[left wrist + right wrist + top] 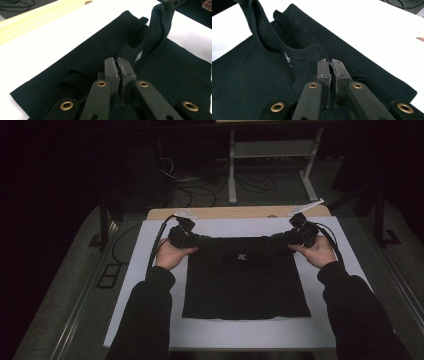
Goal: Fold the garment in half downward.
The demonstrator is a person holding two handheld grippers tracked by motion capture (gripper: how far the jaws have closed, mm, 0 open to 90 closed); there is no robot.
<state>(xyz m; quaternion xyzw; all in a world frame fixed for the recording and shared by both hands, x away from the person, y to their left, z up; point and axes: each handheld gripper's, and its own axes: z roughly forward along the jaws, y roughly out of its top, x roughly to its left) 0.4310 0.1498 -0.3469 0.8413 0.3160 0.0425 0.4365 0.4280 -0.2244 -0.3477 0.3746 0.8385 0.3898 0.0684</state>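
The black T-shirt [245, 280] lies flat on the white tabletop [150, 320], its far edge lifted because the left gripper [192, 239] and right gripper [292, 237], 2 in all, are each clamped tight on a corner, seemingly for folding.

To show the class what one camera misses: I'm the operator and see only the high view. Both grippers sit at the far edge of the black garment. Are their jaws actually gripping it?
Observer: Yes. The left gripper has its jaws shut on the neckline of the black shirt.
Operator: And the other one?
Observer: The right gripper is shut on the ribbed collar, next to a white label inside the neck.
Operator: Is that edge off the table?
Observer: Yes. The collar band rises in a raised strip between the grippers, while the shirt's body lies flat on the white table.
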